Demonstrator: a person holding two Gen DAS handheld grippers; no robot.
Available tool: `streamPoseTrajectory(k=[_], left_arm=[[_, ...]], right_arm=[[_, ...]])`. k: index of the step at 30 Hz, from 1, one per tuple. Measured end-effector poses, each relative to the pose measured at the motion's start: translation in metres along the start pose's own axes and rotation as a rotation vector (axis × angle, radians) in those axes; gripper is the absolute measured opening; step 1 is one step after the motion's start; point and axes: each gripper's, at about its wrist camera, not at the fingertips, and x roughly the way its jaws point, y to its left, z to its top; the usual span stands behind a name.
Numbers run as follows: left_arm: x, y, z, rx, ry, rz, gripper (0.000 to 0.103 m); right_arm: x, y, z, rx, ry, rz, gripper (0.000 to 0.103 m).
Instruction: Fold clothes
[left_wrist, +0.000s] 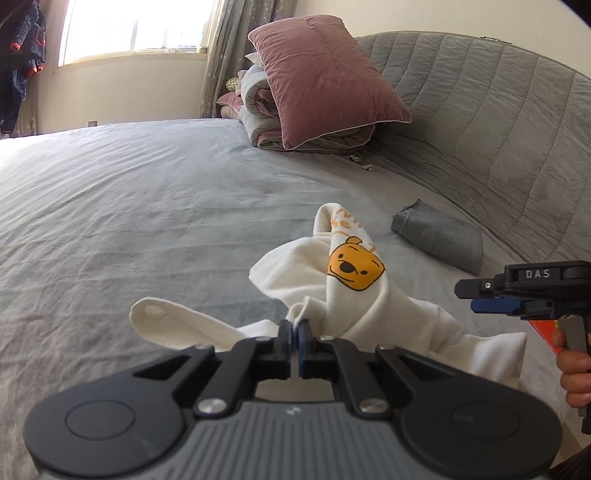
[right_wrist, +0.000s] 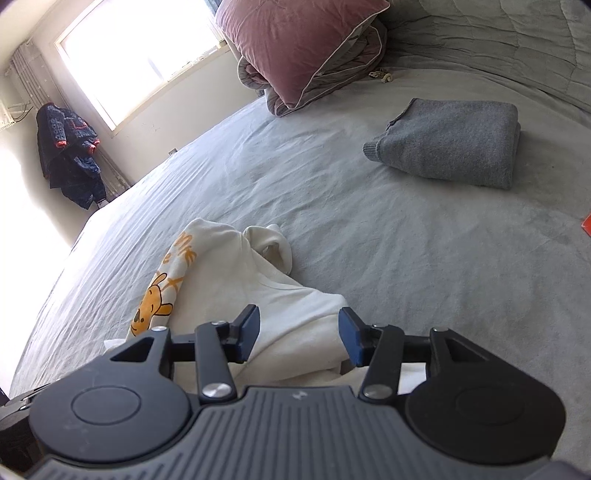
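Observation:
A crumpled white sweatshirt (left_wrist: 354, 295) with a yellow bear print lies on the grey bed sheet (left_wrist: 147, 203). My left gripper (left_wrist: 294, 326) is shut on a bunched fold of it, and the cloth rises in a twist just past the fingertips. In the right wrist view the same sweatshirt (right_wrist: 236, 280) spreads under my right gripper (right_wrist: 298, 328). Its blue pads (right_wrist: 246, 332) stand apart above the white cloth and do not press on it. The left wrist view shows the right gripper (left_wrist: 466, 297) from the side, held by a hand (left_wrist: 572, 369).
A folded grey sweater (right_wrist: 450, 144) lies on the bed to the right, a pink pillow (right_wrist: 295, 44) on a rolled quilt (left_wrist: 266, 122) behind it. A quilted grey headboard (left_wrist: 498, 110) curves along the far right. A dark jacket (right_wrist: 70, 155) hangs by the window.

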Motion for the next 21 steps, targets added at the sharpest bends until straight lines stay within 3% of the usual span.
streamPoseTrajectory(k=[11,21], left_arm=[[-0.067,0.004,-0.055,-0.099,0.087,-0.047,0.003],[-0.088,0.001,-0.09,-0.104,0.215,-0.135,0.003]], right_arm=[[0.008,0.053,-0.02,-0.066,0.058,0.118,0.055],[0.025,0.059,-0.025,-0.086,0.091,0.077,0.059]])
